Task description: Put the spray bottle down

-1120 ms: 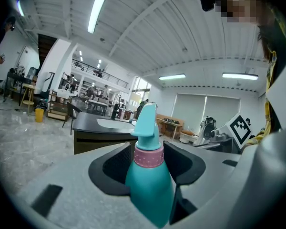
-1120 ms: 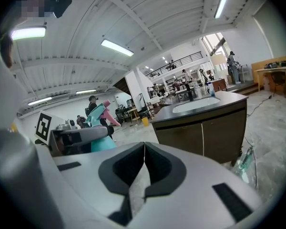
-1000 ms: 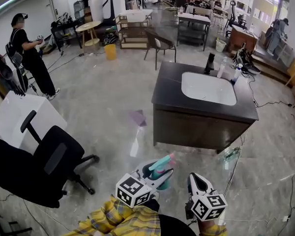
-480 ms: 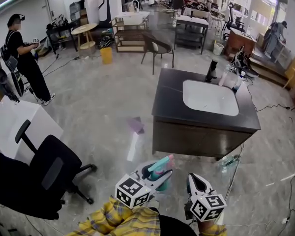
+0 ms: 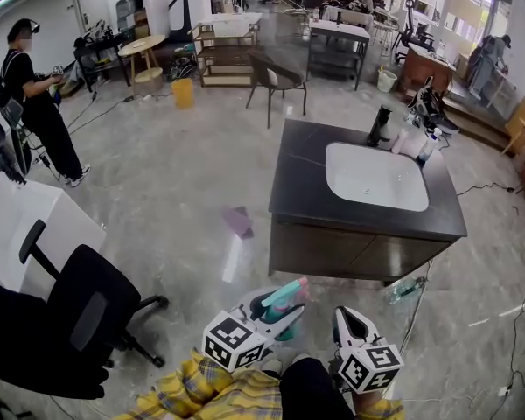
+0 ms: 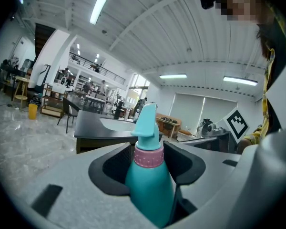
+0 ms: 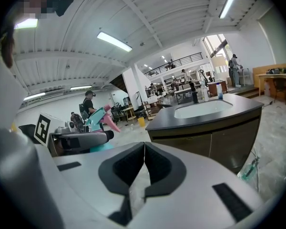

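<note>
Currently, a teal plastic spray bottle [image 5: 286, 299] with a pink collar stands upright between the jaws of the left gripper [image 5: 278, 315], whose black pads pinch its body from both sides. It is held in the air over the grey floor, in front of a dark desk [image 5: 297, 195] with a white oval basin, and well apart from that desk. The right gripper [image 5: 349, 319] is also short of the desk's near front, its jaws pressed together with nothing between them.
</note>
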{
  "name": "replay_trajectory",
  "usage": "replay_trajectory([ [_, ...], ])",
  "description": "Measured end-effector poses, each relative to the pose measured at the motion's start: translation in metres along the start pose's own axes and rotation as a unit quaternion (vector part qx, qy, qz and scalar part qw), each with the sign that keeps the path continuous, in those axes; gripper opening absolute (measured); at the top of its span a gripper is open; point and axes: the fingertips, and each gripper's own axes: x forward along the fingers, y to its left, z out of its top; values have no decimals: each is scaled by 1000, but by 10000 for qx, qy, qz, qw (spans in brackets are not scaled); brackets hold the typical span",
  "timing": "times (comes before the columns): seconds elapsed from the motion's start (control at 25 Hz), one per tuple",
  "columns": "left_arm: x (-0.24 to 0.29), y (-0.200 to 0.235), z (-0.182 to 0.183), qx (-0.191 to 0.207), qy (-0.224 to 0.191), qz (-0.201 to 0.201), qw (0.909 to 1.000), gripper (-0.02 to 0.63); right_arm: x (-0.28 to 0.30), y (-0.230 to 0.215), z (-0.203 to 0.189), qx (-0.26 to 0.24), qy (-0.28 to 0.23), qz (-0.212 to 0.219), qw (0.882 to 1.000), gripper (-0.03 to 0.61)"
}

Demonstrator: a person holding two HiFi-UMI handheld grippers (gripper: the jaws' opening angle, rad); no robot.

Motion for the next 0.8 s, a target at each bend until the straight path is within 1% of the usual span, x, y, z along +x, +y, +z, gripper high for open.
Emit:
replay_trajectory([
  [0.16,14,18,6,-13,-15,60,10000,204,19,-8,10,-80,10,50,10000,6],
  [0.32,38,32,19,51,-67,146,9999,204,42,-28,24,-103,26,143,9998,6],
  [0.56,73,54,36,27,-90,304,9995,204,74,-53,53,-212,11,348,9992,6],
  [0.8,113,69,55,29,-104,375,9992,204,101,-84,78,-193,19,468,9987,6],
])
